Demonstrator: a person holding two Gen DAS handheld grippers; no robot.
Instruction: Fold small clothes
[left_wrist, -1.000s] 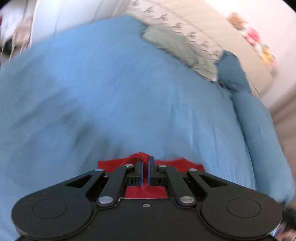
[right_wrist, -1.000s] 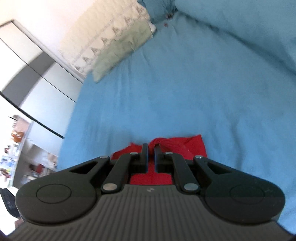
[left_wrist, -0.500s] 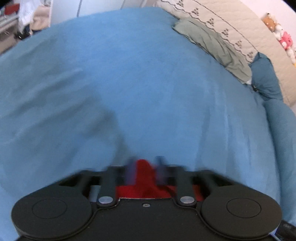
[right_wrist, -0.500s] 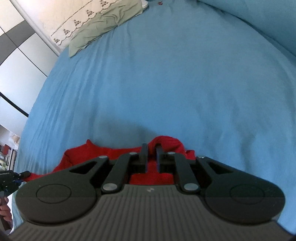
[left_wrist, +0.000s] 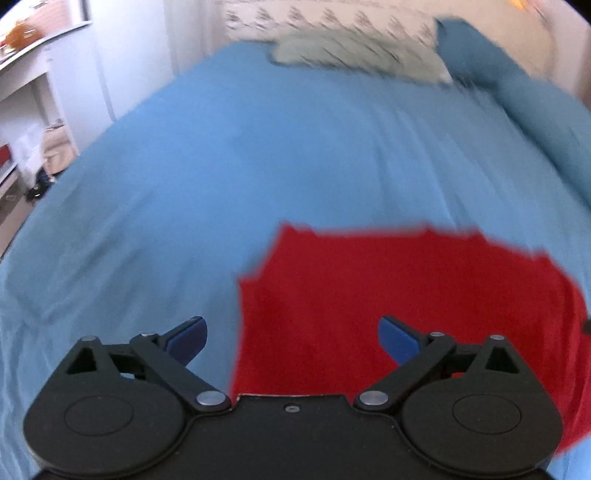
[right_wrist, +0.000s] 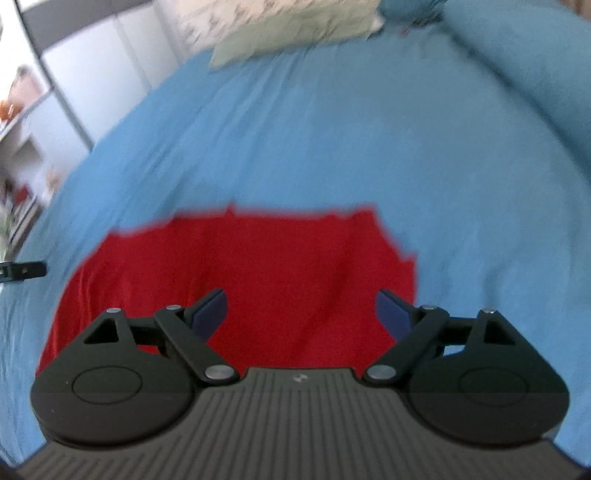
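A red garment (left_wrist: 406, 295) lies spread flat on the blue bedspread (left_wrist: 258, 155). In the left wrist view my left gripper (left_wrist: 291, 334) is open and empty, above the garment's left edge. In the right wrist view the same red garment (right_wrist: 258, 266) fills the lower middle, and my right gripper (right_wrist: 301, 314) is open and empty above its right part. The tip of the left gripper (right_wrist: 22, 271) shows at the left edge of the right wrist view. Both views are blurred by motion.
A pale green pillow (left_wrist: 354, 55) and a blue pillow (left_wrist: 498, 74) lie at the head of the bed, against a patterned headboard. A rolled blue duvet (right_wrist: 535, 74) runs along the right side. White shelves (left_wrist: 22, 110) stand left of the bed.
Both grippers were shut on bunched red cloth; now both are open and pulled back. The garment lies flat on the bed.
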